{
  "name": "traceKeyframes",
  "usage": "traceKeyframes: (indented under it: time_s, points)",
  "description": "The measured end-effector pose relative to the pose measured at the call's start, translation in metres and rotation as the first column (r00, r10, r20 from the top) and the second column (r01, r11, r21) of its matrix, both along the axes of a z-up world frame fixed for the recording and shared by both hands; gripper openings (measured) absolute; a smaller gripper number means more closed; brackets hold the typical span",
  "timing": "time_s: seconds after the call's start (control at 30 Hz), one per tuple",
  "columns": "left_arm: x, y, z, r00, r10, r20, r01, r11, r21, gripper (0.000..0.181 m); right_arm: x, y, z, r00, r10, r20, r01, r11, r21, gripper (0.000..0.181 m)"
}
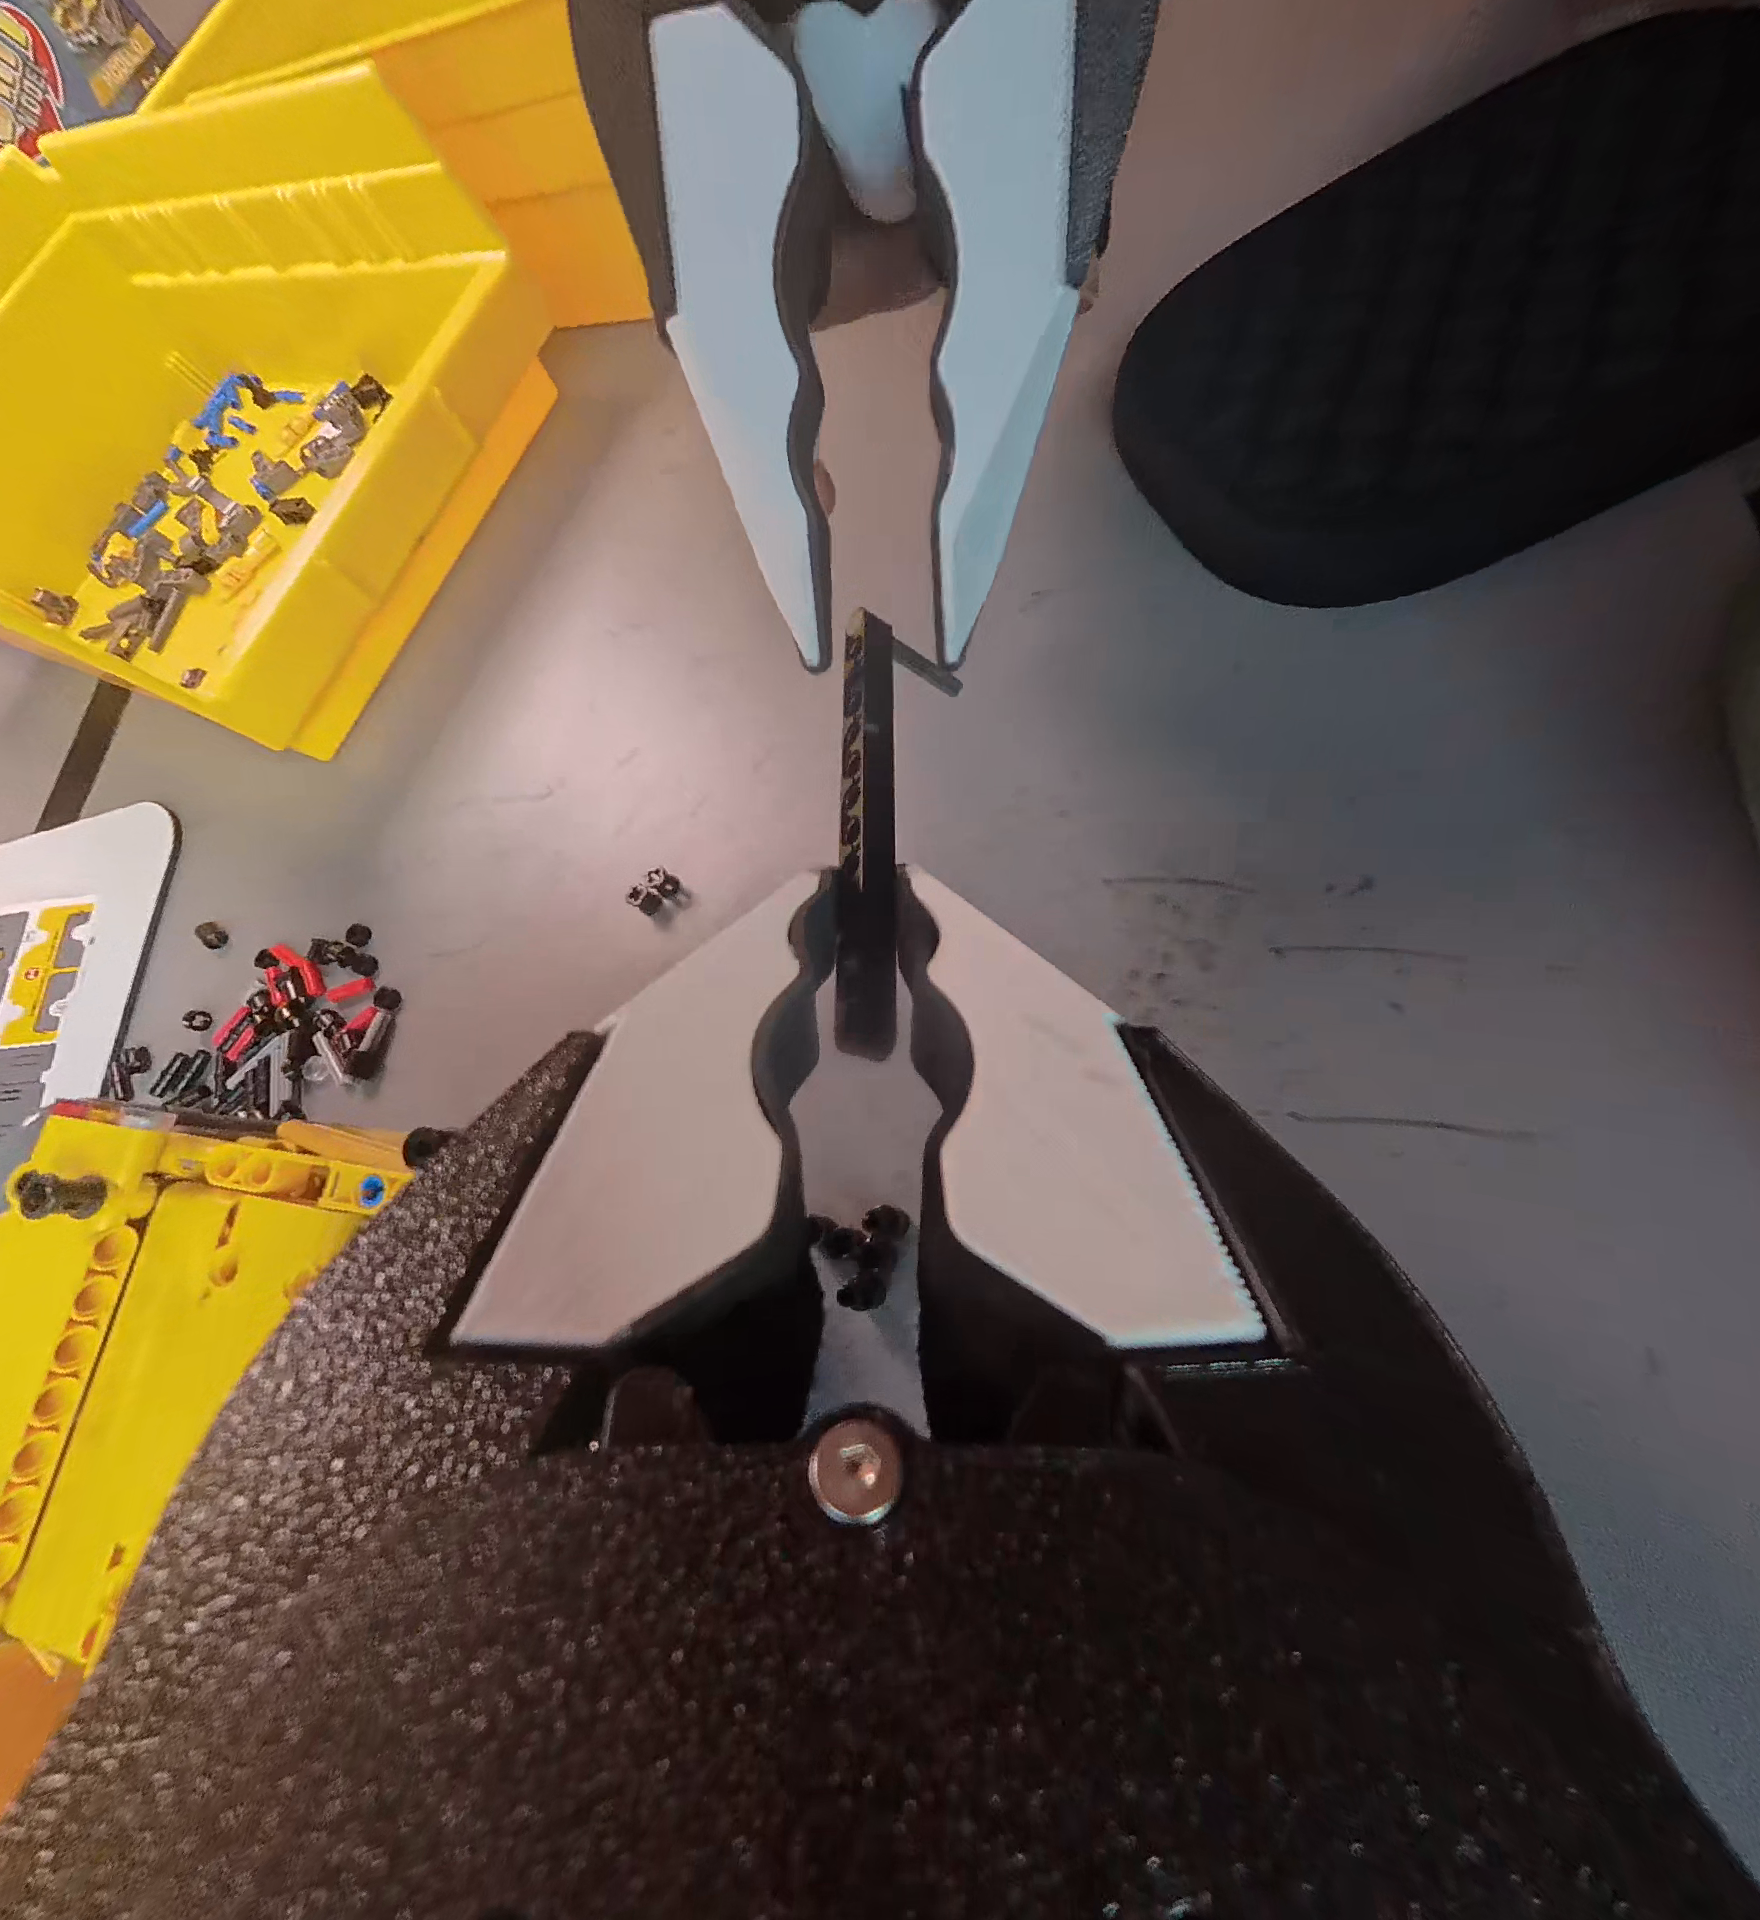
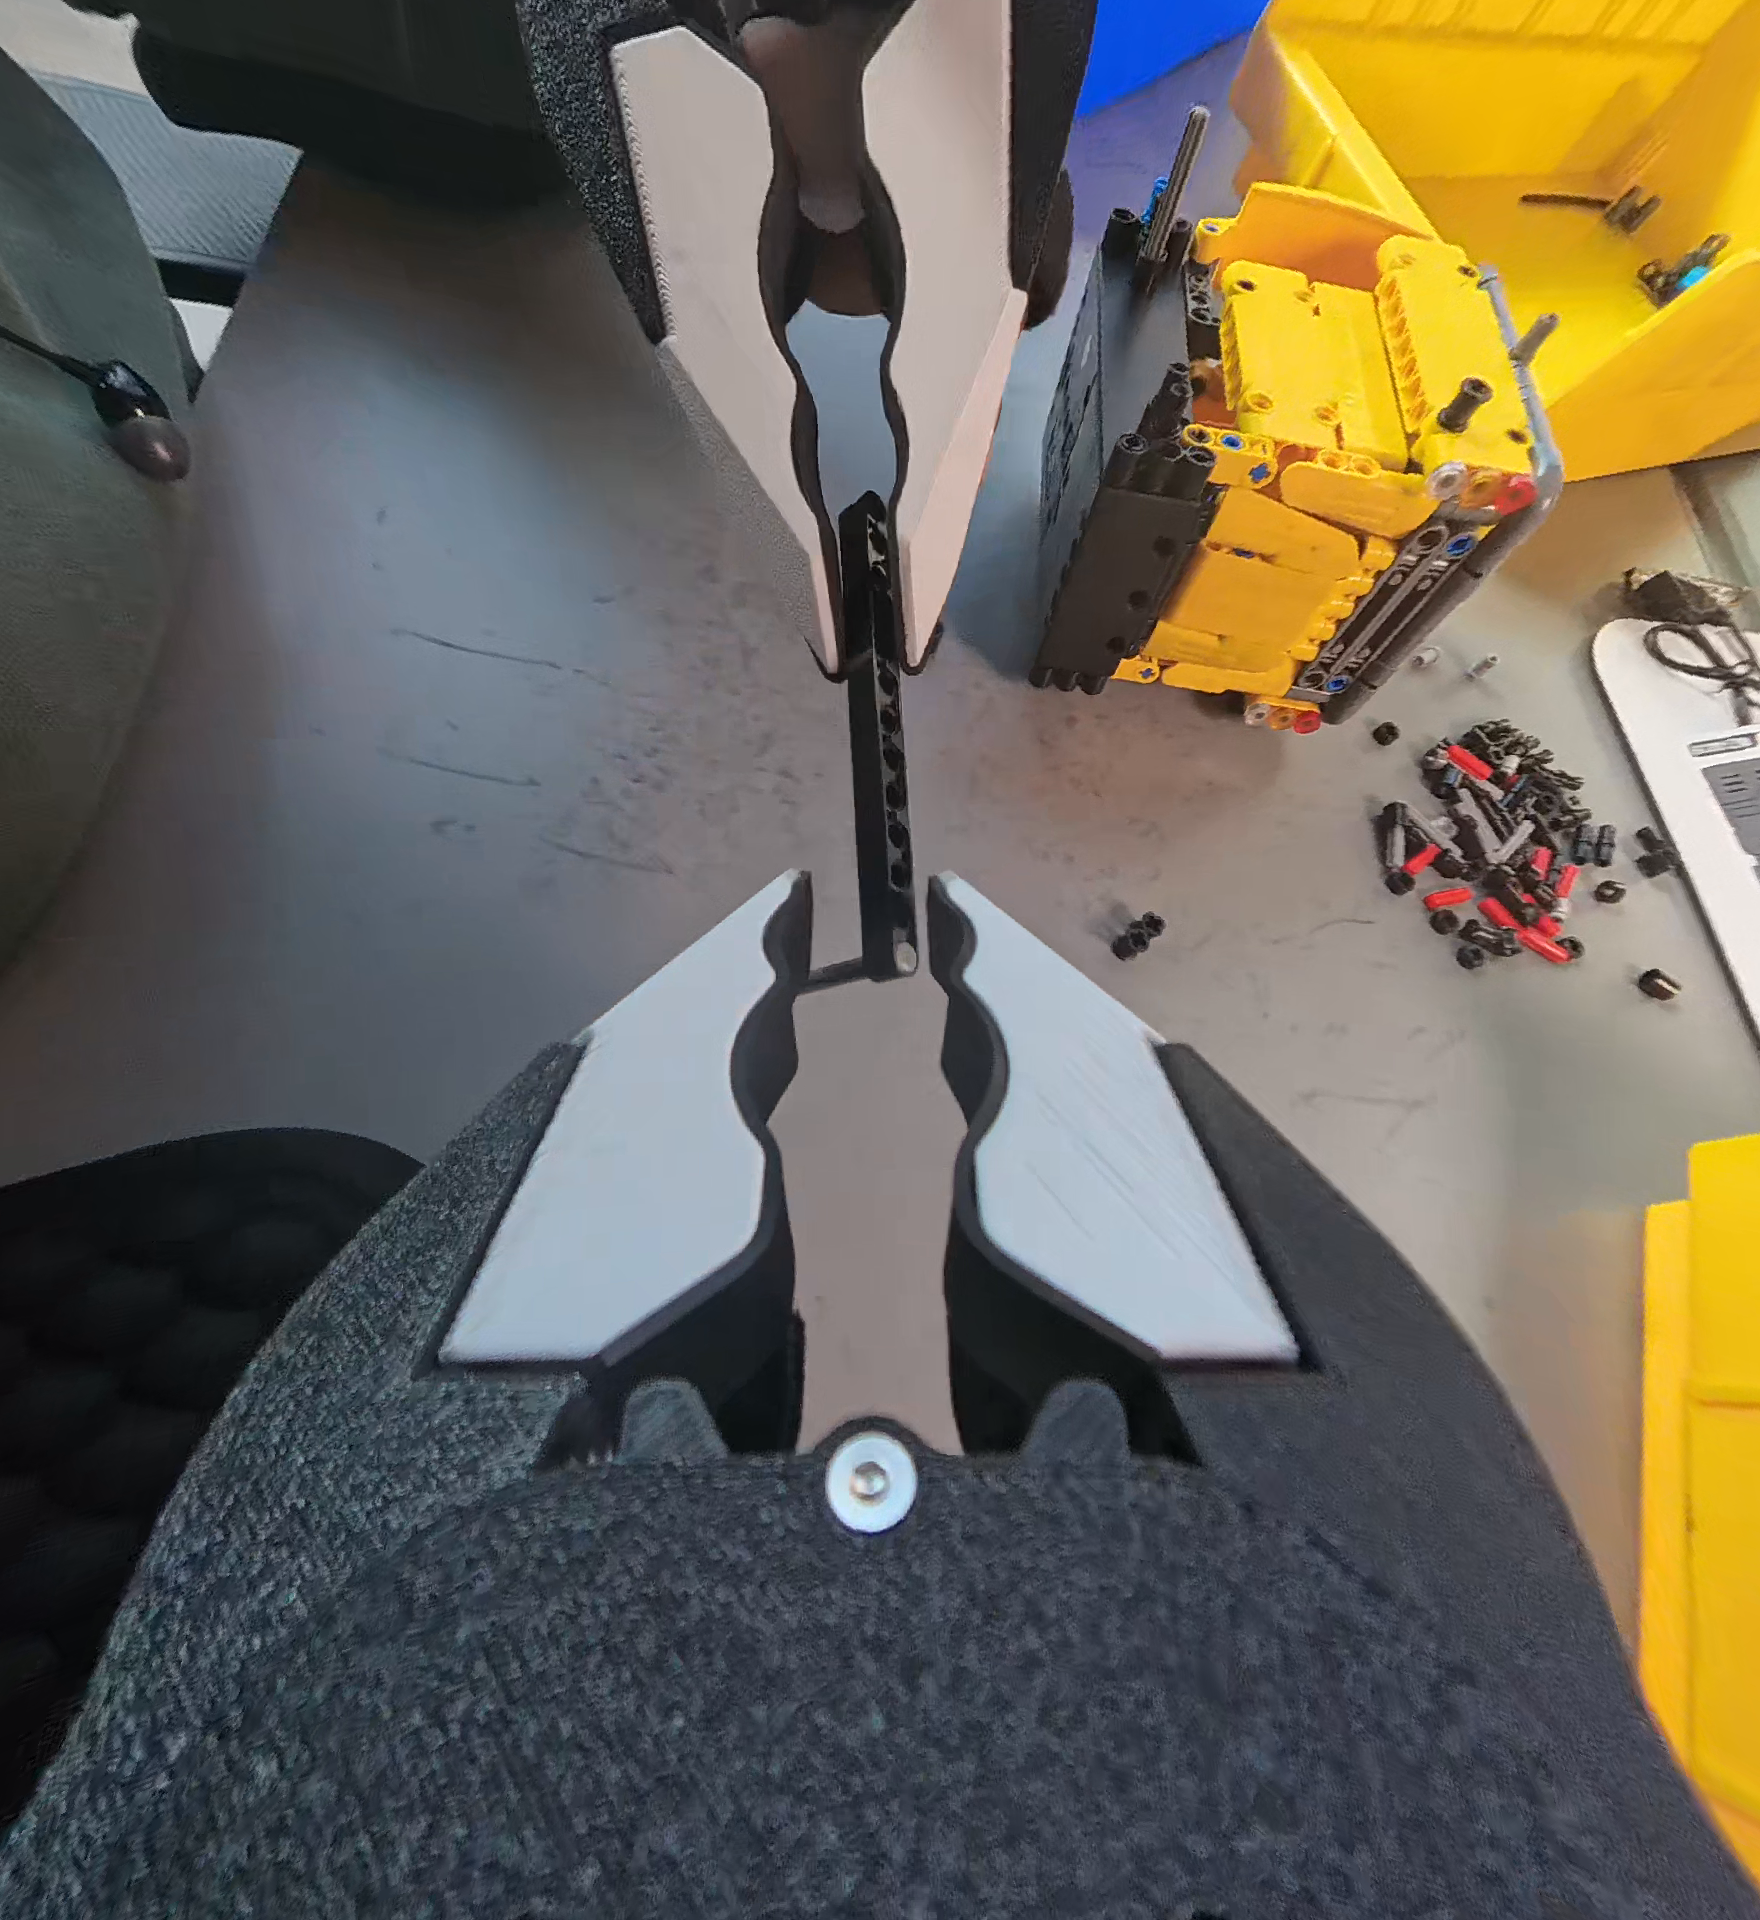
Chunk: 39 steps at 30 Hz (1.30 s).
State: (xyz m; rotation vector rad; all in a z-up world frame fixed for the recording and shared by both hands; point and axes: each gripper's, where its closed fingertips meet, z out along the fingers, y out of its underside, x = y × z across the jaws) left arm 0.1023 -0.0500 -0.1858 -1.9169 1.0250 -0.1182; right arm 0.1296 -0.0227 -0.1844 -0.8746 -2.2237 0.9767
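A long black beam with holes [image 1: 868, 769] spans the gap between my two grippers, which face each other above the grey table [image 1: 1271, 935]. My left gripper [image 1: 865, 878] is shut on one end of the beam; it also shows at the top of the right wrist view [image 2: 874, 665]. My right gripper [image 2: 871, 883] stands narrowly open around the beam's other end [image 2: 886, 769]. A thin black axle [image 2: 840, 974] sticks sideways from that end and reaches one finger. A sliver of gap shows at the other finger. The right gripper [image 1: 881, 660] and axle [image 1: 928, 670] show at the top of the left wrist view.
Yellow bins [image 1: 263, 312] hold small grey and blue parts [image 1: 201, 499]. A yellow and black brick model [image 2: 1323, 468], a pile of red and black pins [image 2: 1499, 842], a loose black connector [image 2: 1136, 933] and a booklet [image 2: 1749, 831] lie on the table. A black cushion [image 1: 1478, 312] lies at the table's edge. Spacing between my two grippers at the tips: around 5 centimeters. Both grippers' tips are roughly 10 centimeters from the loose black connector [image 2: 1136, 933]. The left camera catches it too, in the left wrist view [image 1: 652, 895].
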Motion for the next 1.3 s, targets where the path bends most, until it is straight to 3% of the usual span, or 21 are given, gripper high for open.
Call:
traceKeyframes:
  time_s: [0.17, 0.33, 0.5, 0.63, 0.77, 0.9, 1.0, 1.07, 1.13, 1.23, 1.3]
  points:
    - [-0.006, 0.003, 0.001, 0.999, 0.035, 0.036, -0.034, 0.999, -0.029, 0.01, 0.007, 0.016, 0.009, 0.978, -0.008, -0.21, 0.074, 0.949, 0.307, 0.033]
    - [-0.011, 0.005, 0.008, 0.994, 0.067, 0.09, -0.061, 0.996, -0.072, 0.009, 0.01, 0.021, 0.016, 0.866, 0.119, -0.485, 0.247, 0.743, 0.622, 0.034]
    - [-0.007, 0.005, 0.017, 0.981, 0.056, 0.186, -0.033, 0.992, -0.126, 0.009, 0.006, 0.009, 0.01, 0.816, 0.297, -0.496, 0.265, 0.571, 0.777, 0.04]
    - [-0.003, 0.003, 0.02, 0.976, 0.05, 0.211, -0.022, 0.991, -0.133, 0.009, 0.006, 0.008, 0.012, 0.785, 0.39, -0.481, 0.263, 0.493, 0.829, 0.039]
    - [-0.002, 0.003, 0.022, 0.969, 0.05, 0.243, -0.014, 0.989, -0.15, 0.01, 0.006, 0.007, 0.012, 0.768, 0.43, -0.474, 0.266, 0.459, 0.848, 0.013]
    - [-0.003, 0.001, 0.02, 0.954, 0.058, 0.293, 0.003, 0.979, -0.202, 0.009, 0.007, 0.002, 0.017, 0.769, 0.412, -0.489, 0.258, 0.5, 0.827, 0.008]
    - [-0.004, -0.007, 0.01, 0.941, 0.066, 0.332, 0.038, 0.955, -0.295, 0.008, 0.009, -0.006, 0.019, 0.824, 0.292, -0.485, 0.169, 0.69, 0.704, 0.003]
    - [-0.002, -0.012, 0.003, 0.946, 0.052, 0.32, 0.057, 0.944, -0.324, 0.009, 0.01, -0.01, 0.017, 0.891, 0.171, -0.421, 0.085, 0.847, 0.524, 0.003]
    - [0.0, -0.017, -0.003, 0.961, 0.032, 0.274, 0.063, 0.942, -0.33, 0.01, 0.012, -0.014, 0.013, 0.951, 0.068, -0.302, 0.024, 0.957, 0.289, 0.003]
    - [0.002, -0.022, -0.013, 0.98, 0.006, 0.198, 0.063, 0.939, -0.338, 0.011, 0.013, -0.019, 0.006, 0.998, -0.027, -0.054, 0.022, 0.996, -0.086, 0.003]
    - [0.006, -0.026, -0.02, 0.987, -0.017, 0.158, 0.07, 0.938, -0.34, 0.016, 0.012, -0.017, -0.006, 0.995, -0.043, 0.094, 0.059, 0.983, -0.174, 0.003]
